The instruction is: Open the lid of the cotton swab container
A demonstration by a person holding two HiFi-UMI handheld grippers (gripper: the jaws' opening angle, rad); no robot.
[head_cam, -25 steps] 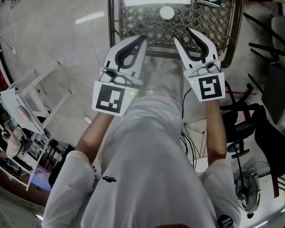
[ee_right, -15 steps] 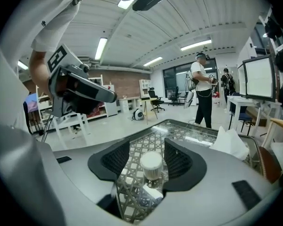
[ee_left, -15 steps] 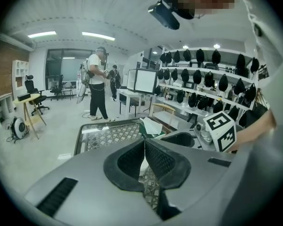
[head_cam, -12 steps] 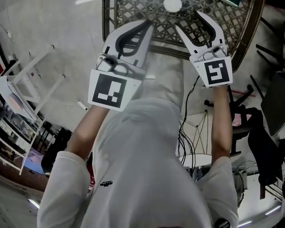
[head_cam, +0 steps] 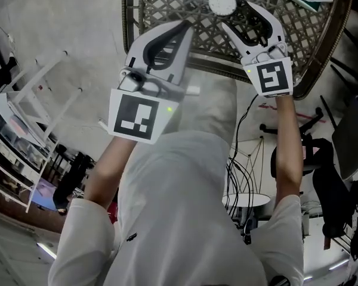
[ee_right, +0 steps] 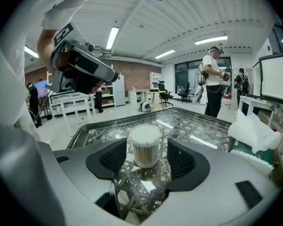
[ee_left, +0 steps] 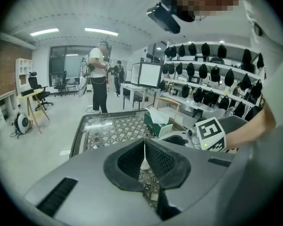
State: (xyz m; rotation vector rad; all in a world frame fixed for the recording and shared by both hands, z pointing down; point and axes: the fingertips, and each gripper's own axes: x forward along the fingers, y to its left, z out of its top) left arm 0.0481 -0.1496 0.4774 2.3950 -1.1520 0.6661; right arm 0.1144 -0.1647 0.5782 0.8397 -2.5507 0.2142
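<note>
Grey concrete floor (head_cam: pixel 59 34) fills the left of the head view, and at the top stands a table (head_cam: pixel 130 16) with a glass top over a woven metal lattice. Both arms reach to its near edge. The left gripper (head_cam: pixel 187 25) has its jaws pressed together, with nothing in them. The right gripper (head_cam: pixel 235 15) has its jaws spread wide; they have just been opening. The cotton swab container (head_cam: pixel 222 3) stands on the table just ahead of the right gripper's tips, and nothing touches it.

From the left gripper view, the two black pads of the left gripper (ee_left: pixel 144 145) meet in one line, with nothing between them. Beyond them is the table, with a green tissue box (ee_left: pixel 156 122) near its right side. A person (ee_left: pixel 99 79) stands far back in the room.

From the right gripper view, the pads of the right gripper (ee_right: pixel 146 157) stand apart. The container (ee_right: pixel 145 149) is seen upright between them, further along the table, with a gap at each side. Its white lid (ee_right: pixel 145 133) is on. A white bag (ee_right: pixel 252 128) lies at the right.
</note>
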